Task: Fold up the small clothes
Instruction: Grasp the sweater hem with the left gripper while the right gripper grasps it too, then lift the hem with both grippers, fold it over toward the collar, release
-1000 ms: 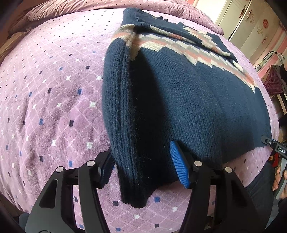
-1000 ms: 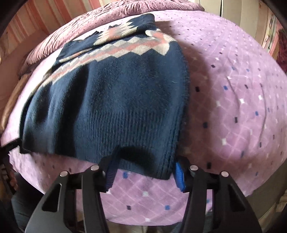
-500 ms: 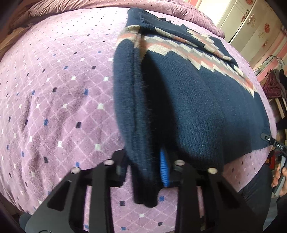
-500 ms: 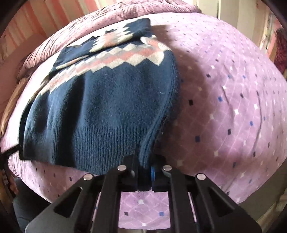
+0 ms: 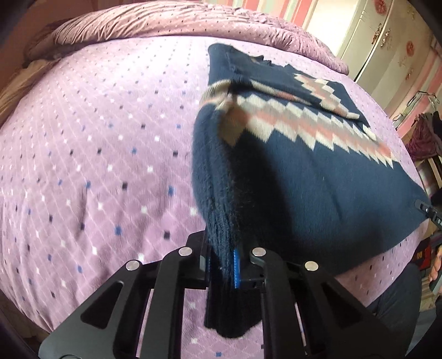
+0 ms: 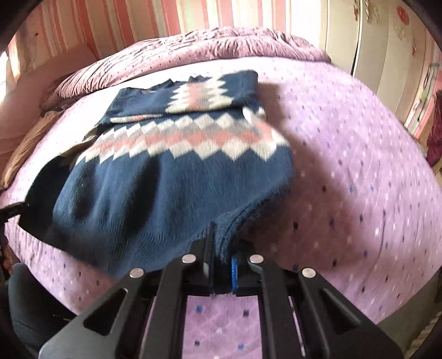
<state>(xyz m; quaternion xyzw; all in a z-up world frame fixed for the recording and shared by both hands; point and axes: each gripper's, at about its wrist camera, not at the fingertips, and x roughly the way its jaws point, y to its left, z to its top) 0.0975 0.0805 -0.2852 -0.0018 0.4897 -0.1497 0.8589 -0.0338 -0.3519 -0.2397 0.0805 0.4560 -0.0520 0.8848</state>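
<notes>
A navy sweater (image 5: 317, 176) with a pink and white zigzag band is being held at its near hem above a purple dotted bedspread (image 5: 96, 152). In the left wrist view, the left gripper (image 5: 222, 265) is being kept clamped on the bunched left hem corner, a tail of knit hanging below the jaws; a white cabinet (image 5: 386, 47) is being shown at the far right, and what may be the tip of the other gripper at the right edge, though it is blurred. In the right wrist view, the right gripper (image 6: 221, 272) is being pressed shut on the right hem corner of the sweater (image 6: 176, 176), and only here are the folded-over upper part and pink striped wall (image 6: 138, 22) being shown plainly.
</notes>
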